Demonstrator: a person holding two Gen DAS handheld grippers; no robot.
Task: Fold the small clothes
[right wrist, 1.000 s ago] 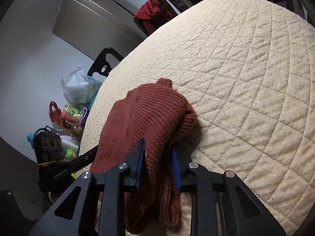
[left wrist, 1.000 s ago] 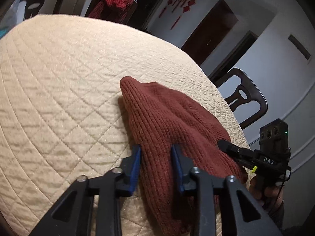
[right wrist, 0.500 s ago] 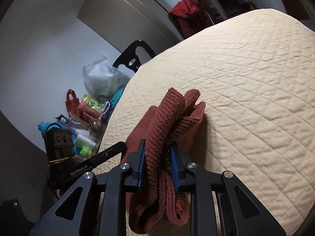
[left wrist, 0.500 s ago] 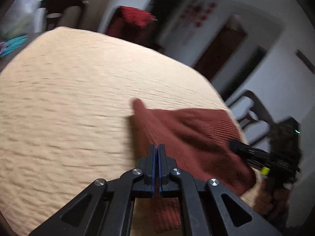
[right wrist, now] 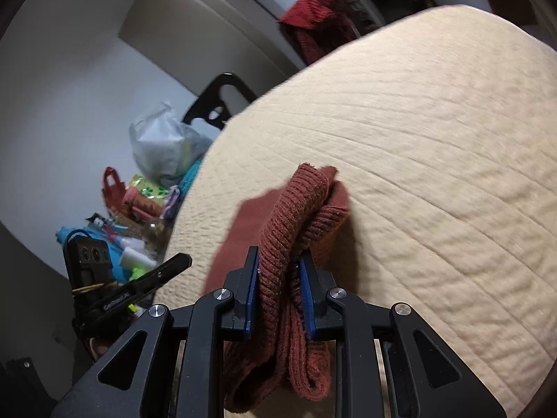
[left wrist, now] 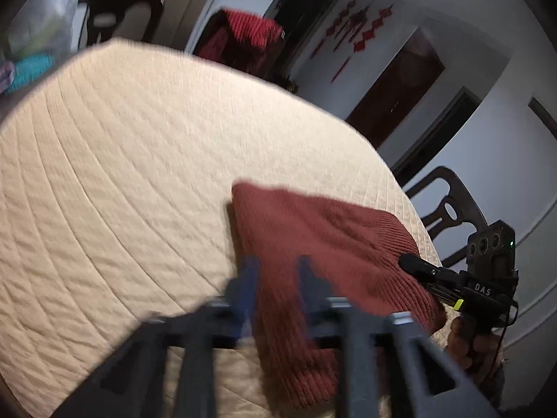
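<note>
Your two wrist views look down along their fingers from close range, sharing the rust knit garment (left wrist: pixel 323 237) on the quilted table (right wrist: pixel 435 132).

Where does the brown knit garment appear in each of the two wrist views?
Left wrist: knit garment lower centre-right, on the quilt, running under the blurred fingers.
Right wrist: it is low centre, bunched between the pads.
Shared landmark: red cloth on the far chair.
</note>
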